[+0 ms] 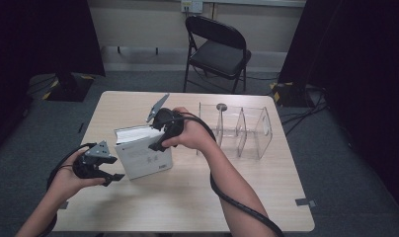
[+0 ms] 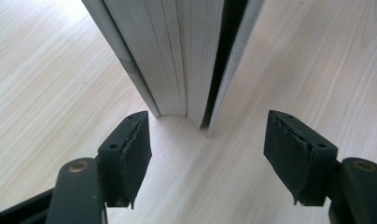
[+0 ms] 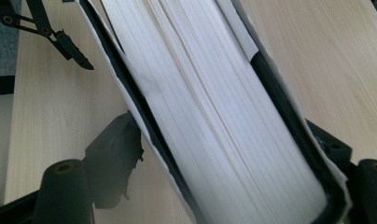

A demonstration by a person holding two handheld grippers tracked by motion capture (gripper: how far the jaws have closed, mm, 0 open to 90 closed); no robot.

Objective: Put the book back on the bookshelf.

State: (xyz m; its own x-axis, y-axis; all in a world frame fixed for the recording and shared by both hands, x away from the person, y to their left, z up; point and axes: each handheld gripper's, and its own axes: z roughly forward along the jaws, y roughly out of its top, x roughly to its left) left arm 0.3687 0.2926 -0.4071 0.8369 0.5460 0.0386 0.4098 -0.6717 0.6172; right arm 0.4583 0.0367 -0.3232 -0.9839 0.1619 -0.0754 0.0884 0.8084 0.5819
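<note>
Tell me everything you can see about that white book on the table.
The white book stands upright on the pale wooden table, near its middle. It is thick, with a white cover bearing small dark print and a block of pale pages. The right tool straddles its top edge, one jaw on either side of the covers. The left tool faces its side edge with jaws apart, not touching. A clear plastic organiser stands apart, to its right.

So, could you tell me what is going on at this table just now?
A person is standing a white book upright on the table. The right tongs straddle its top edge, pages between the jaws. The left tongs sit open just short of its near end, not touching. A clear organizer waits behind.
</note>
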